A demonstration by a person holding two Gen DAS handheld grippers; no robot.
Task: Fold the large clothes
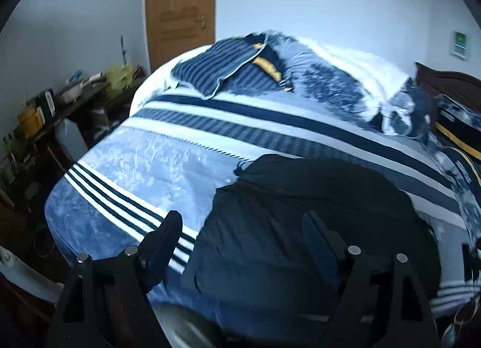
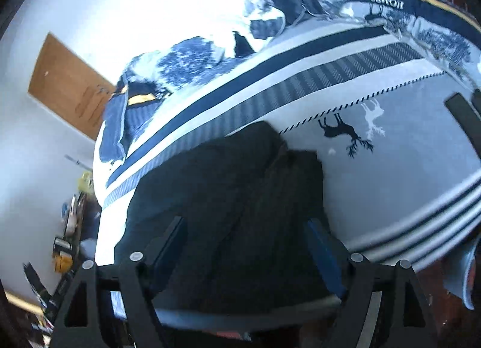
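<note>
nearest to us in both wrist views are our own tools. the left gripper (image 1: 240, 227) has its fingers spread wide, nothing between them, and it hangs over the near left part of the dark garment (image 1: 315, 227). the right gripper (image 2: 246, 236) is spread apart too and empty, sitting over the near right part of that same dark garment (image 2: 228, 197).

the garment lies on the bed cover (image 1: 144, 167), near the bed's closest edge, directly ahead of and below both grippers. from the right wrist view it looks bunched or already doubled over, with a seam or fold line running away from us up the middle, so we'd guess its long axis points away from us toward the pillows. whether it's trousers or a jacket, we can't tell, it's too dark and blurry.

neither hand looks clearly nearer; each is over its own side. so the next move probably comes down to each gripper dropping onto its near corner or edge, then carrying it forward along that axis.

further out there's the cover's deer print (image 2: 345, 134) off to the right, then rumpled pillows (image 1: 228, 74), and a wooden door (image 1: 180, 8) at the back.
</note>
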